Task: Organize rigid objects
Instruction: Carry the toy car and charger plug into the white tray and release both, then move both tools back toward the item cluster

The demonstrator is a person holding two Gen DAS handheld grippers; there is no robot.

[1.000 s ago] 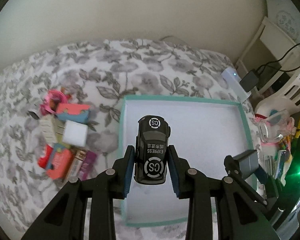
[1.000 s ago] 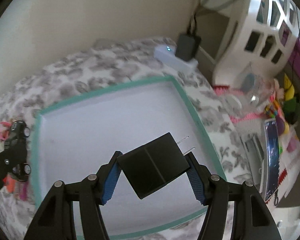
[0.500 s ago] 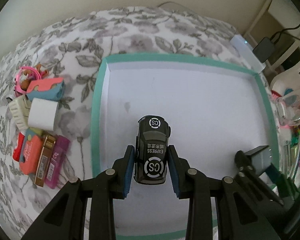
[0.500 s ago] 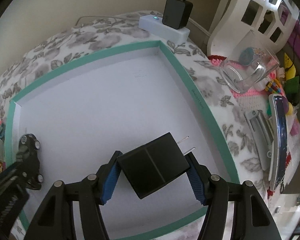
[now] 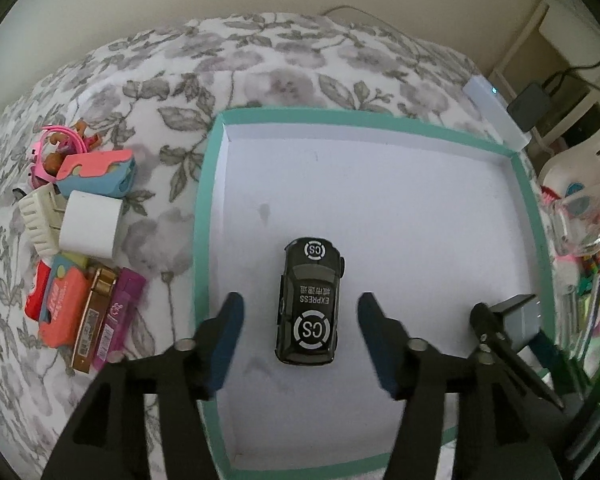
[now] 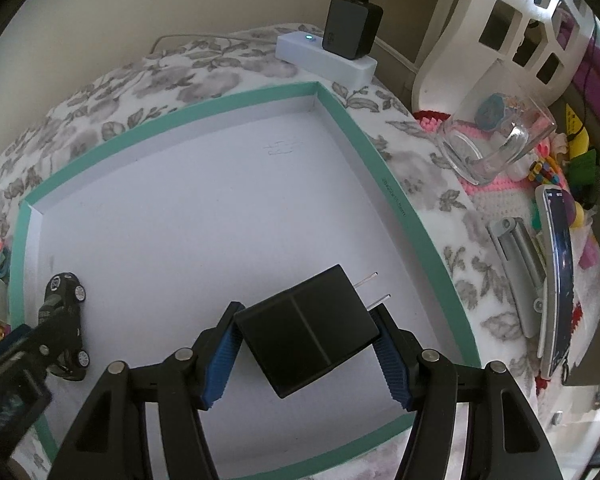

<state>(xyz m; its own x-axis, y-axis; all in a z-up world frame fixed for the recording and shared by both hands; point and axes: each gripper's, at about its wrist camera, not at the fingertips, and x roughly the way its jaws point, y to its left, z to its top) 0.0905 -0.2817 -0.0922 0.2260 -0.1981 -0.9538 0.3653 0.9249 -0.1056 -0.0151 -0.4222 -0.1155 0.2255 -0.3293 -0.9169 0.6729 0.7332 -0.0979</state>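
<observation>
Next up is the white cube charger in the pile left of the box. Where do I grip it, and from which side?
Take the white cube charger across its two flat side faces, coming down from above. Its top face is bare, but a cream ribbed piece presses against its left and the blue and pink case lies just beyond, so a low sideways approach looks blocked. The left gripper, open over the toy car, is nearest.

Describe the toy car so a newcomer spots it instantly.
Find the teal-rimmed tray on the floral bedspread. The toy car sits on its white floor, between the open left gripper fingers. It is black, with white "CS" rings and "EXPRESS" on top.
</observation>
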